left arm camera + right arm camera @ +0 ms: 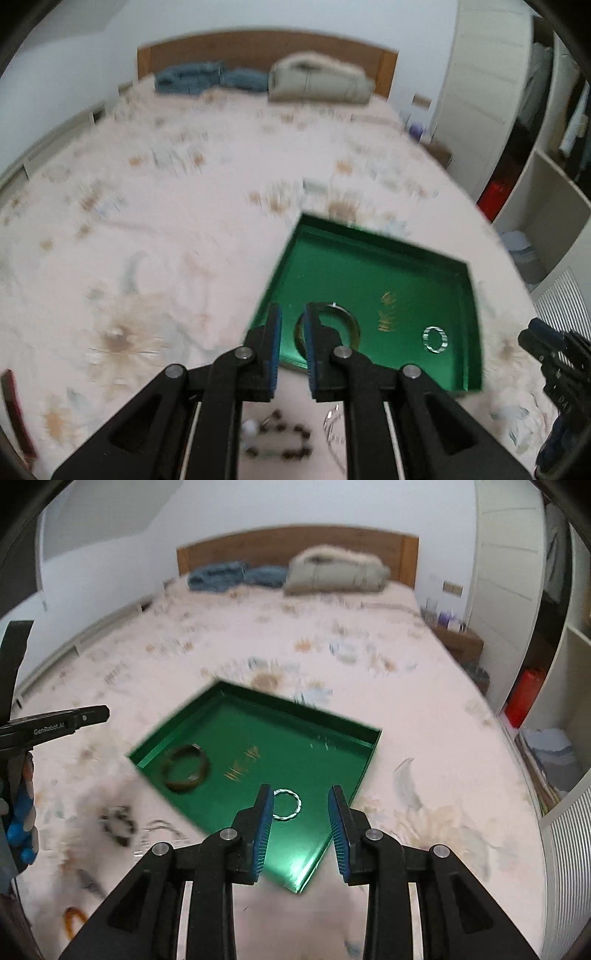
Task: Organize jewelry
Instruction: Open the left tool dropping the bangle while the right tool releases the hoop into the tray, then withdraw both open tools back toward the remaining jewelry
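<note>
Even, soft indoor light, moderately bright, no hard shadows. Heavy motion blur over the bed cover (184,221) and headboard (295,548) in both views; gripper parts stay sharp. Fisheye bends straight lines, black vignette at 10 to 2 o'clock; mild glare on green tray (295,867) near 6 o'clock.

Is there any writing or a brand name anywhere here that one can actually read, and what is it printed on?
"GenRobot.AI": white letters on the black handheld left gripper, seen from the right wrist view.
Gold characters on the floor of the shallow green metal tray: too blurred to read in either view.
Pale letters on the black right gripper at the edge of the left wrist view: blurred, not readable.
No other text shows.
</note>
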The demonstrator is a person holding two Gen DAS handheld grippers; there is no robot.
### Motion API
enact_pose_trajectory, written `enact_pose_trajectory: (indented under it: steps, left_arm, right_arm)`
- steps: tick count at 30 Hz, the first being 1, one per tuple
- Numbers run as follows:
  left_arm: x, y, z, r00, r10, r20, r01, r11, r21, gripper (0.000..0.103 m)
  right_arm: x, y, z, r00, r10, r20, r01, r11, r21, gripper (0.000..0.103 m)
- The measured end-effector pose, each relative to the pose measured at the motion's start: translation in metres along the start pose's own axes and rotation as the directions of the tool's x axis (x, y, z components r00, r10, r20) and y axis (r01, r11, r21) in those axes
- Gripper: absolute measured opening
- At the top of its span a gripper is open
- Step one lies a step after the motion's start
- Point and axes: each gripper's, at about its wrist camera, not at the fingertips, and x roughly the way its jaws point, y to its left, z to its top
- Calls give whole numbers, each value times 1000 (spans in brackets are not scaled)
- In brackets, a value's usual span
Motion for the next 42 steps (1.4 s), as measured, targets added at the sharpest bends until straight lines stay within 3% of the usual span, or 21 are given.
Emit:
enact_pose_trajectory:
  steps: [3, 8, 11, 19, 28, 42]
  left_arm:
    - [-52, 7, 0, 999, 21, 37, -23, 999, 36, 12]
    - [-132, 30, -8, 991, 68, 114, -70, 997, 11, 12]
    - [-170, 44, -24, 986, 92, 141, -94, 996, 2, 25]
    - [-223, 64, -79, 986, 73, 152, -76, 997, 9, 28]
    - [-240, 68, -141, 986, 47, 157, -48, 999, 5, 32]
    - [-190, 72, -226, 998, 52, 44, -51, 998, -22, 43]
  right_arm:
    - [-53, 5, -1, 998, 15, 66, -15, 1000, 1, 31]
    - [-133, 16, -14, 985, 32, 168, -34, 999, 12, 40]
    - [-179, 25, -27, 973, 50, 224, -56, 998, 20, 46]
    - [-254, 44, -66, 946, 95, 312, -111, 993, 34, 47]
    - [-271, 46, -111, 942, 117, 316, -141, 989, 53, 57]
    - [-236, 17, -173, 970, 50, 236, -88, 984, 153, 63]
